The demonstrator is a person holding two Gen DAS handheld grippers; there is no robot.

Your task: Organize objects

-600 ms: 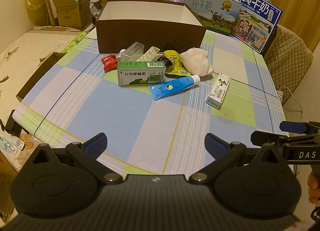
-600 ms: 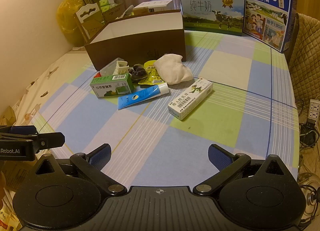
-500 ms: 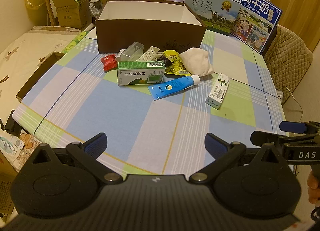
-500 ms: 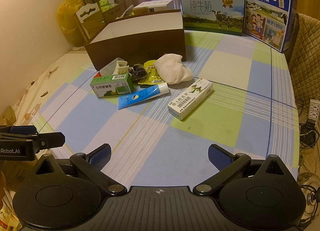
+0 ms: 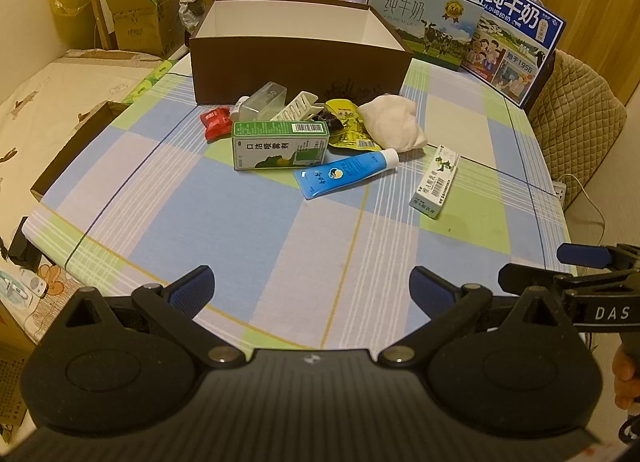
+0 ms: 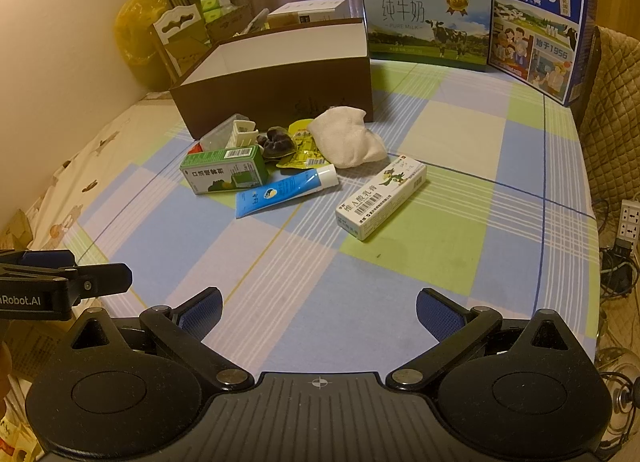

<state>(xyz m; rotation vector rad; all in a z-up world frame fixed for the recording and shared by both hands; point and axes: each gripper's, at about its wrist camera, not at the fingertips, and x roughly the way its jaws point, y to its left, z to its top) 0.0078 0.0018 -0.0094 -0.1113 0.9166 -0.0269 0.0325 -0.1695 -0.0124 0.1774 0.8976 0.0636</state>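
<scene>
- Left gripper (image 5: 310, 288) and right gripper (image 6: 318, 308) are hovering wide open, holding nothing.
- Clutter is crowding the brown box (image 5: 298, 50) at 12 o'clock; grabbing the green carton (image 5: 280, 144) risks dragging the blue tube (image 5: 346, 172).

The surface (image 5: 168, 230), under a blue, green and lilac checked cloth, carries an open brown cardboard box (image 5: 300, 62) at the back. In front lie a green carton (image 5: 280, 144), a blue tube (image 5: 346, 174), a white medicine box (image 5: 436, 181), a white cloth bundle (image 5: 394, 122), a red packet (image 5: 216, 123) and a yellow pouch (image 5: 348, 128).
</scene>
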